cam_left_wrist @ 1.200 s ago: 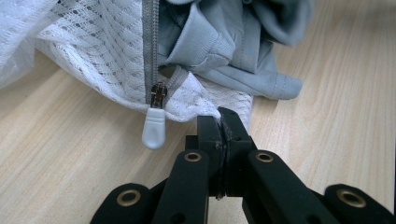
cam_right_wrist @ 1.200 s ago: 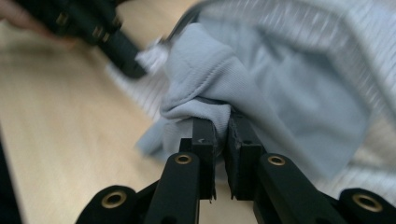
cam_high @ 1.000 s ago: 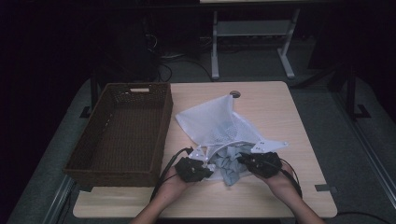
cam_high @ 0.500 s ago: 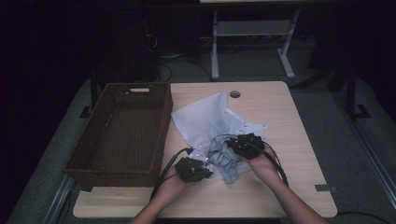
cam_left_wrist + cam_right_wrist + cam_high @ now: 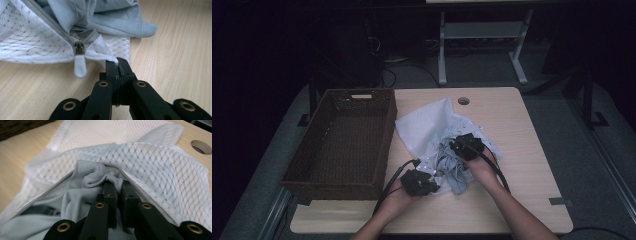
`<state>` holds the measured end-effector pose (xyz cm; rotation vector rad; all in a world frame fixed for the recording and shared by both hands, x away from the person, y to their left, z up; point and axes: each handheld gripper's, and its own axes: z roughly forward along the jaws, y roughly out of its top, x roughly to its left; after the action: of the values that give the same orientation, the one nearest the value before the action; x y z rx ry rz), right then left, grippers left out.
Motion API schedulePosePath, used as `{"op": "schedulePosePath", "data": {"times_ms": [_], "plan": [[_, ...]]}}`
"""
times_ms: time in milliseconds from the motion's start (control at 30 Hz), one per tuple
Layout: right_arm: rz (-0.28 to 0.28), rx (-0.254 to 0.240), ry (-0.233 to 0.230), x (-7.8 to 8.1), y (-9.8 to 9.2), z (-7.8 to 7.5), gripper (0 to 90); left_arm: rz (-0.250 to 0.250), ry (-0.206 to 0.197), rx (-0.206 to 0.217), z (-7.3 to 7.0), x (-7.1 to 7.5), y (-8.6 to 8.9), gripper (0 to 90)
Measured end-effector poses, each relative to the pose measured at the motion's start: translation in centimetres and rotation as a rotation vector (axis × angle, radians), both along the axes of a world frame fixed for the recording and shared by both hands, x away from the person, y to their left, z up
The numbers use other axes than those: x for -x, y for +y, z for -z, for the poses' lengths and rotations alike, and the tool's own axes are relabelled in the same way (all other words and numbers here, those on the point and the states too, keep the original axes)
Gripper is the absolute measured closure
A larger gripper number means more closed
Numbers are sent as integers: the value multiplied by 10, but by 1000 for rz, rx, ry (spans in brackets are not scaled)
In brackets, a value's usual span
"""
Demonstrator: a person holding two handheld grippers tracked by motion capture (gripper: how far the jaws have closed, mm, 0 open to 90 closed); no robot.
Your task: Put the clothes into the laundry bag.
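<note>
Mesh bag corner pinched in closed left gripper; grey garment clamped in right gripper.

basket on table at left, mesh bag just right of it, garment partly in bag

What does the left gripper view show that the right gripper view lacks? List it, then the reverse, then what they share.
Left gripper view: the zip's white pull tab, and the left tongs shut on the mesh bag at its corner. Right gripper view: the right tongs, closed, at a bunched fold inside the bag's mouth; a round cable hole; a basket corner. Both: the white mesh bag, grey garment, wooden table.
</note>
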<state>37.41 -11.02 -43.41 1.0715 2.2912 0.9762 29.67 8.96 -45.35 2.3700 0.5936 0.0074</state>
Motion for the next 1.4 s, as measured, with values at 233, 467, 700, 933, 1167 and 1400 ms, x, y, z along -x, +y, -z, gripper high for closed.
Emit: {"op": "schedulePosePath", "data": {"times_ms": [233,467,700,933,1167,1400], "plan": [[31,22,-6,-15,6,4,846,-10,-2,-1,-2,1,1,892],[67,36,-12,-30,6,5,849,-12,-2,-10,-2,1,1,893],[81,50,-26,-39,7,9,849,-19,-13,-11,-4,2,1,893],[46,-15,17,-39,0,6,819,-28,-19,-3,-3,1,1,891],[-48,-72,47,-20,-19,-12,553,-34,-13,4,-1,-1,1,890],[-94,-116,75,13,-45,-29,412,-36,-12,3,-1,-1,1,890]]}}
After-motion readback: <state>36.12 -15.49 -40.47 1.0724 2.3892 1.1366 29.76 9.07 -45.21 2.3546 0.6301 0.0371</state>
